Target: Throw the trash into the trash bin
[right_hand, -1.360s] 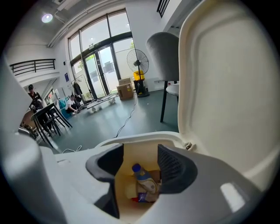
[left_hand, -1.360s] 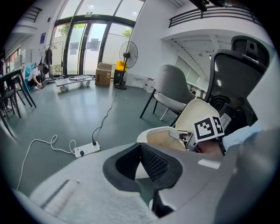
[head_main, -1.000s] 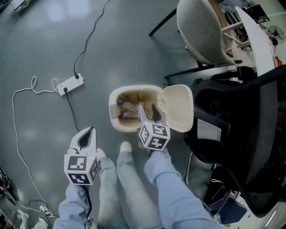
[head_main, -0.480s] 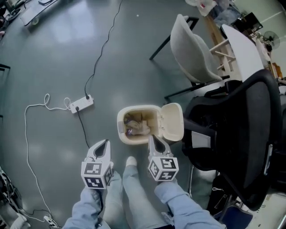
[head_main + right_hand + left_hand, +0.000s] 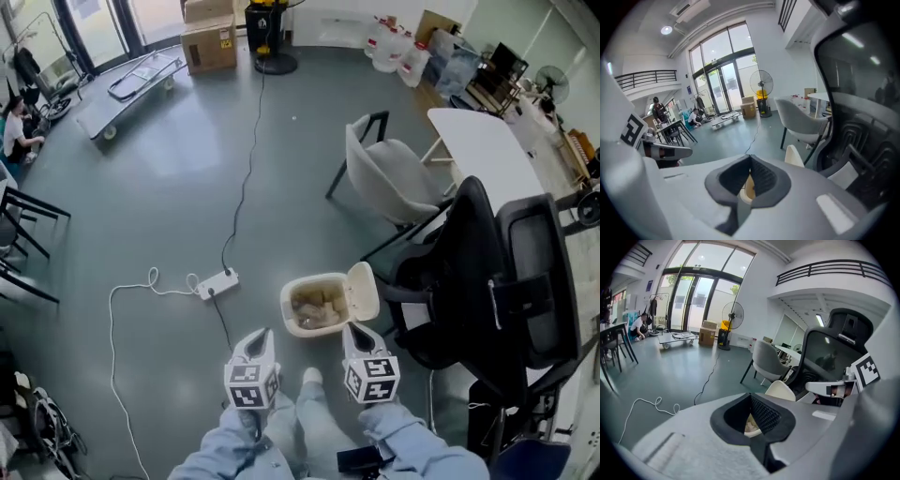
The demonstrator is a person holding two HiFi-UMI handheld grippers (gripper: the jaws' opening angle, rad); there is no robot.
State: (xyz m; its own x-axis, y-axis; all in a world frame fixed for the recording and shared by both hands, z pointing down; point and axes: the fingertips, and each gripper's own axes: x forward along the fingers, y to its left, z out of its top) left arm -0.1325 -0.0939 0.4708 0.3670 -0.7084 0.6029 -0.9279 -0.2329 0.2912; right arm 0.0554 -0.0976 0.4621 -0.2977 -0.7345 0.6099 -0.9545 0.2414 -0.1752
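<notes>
The cream trash bin (image 5: 292, 326) stands on the grey floor with its lid (image 5: 364, 292) flipped open to the right. Crumpled pale trash (image 5: 314, 306) lies inside it. My left gripper (image 5: 262, 335) hangs to the near left of the bin, shut and holding nothing. My right gripper (image 5: 353, 329) hangs to the near right, by the lid, shut and also holding nothing. In the left gripper view the left gripper (image 5: 751, 396) shows its jaws closed, with a sliver of the bin (image 5: 752, 425) below them. In the right gripper view the right gripper (image 5: 750, 159) is likewise closed above the bin (image 5: 748, 188).
A white power strip (image 5: 217, 282) with its cables lies on the floor left of the bin. A grey shell chair (image 5: 389, 178), a white table (image 5: 483, 141) and a black office chair (image 5: 511, 281) crowd the right side. My shoe (image 5: 311, 378) stands between the grippers.
Both grippers have risen well away from the bin, which now looks smaller and farther below. The right gripper, open over the bin a second ago, has shut.
</notes>
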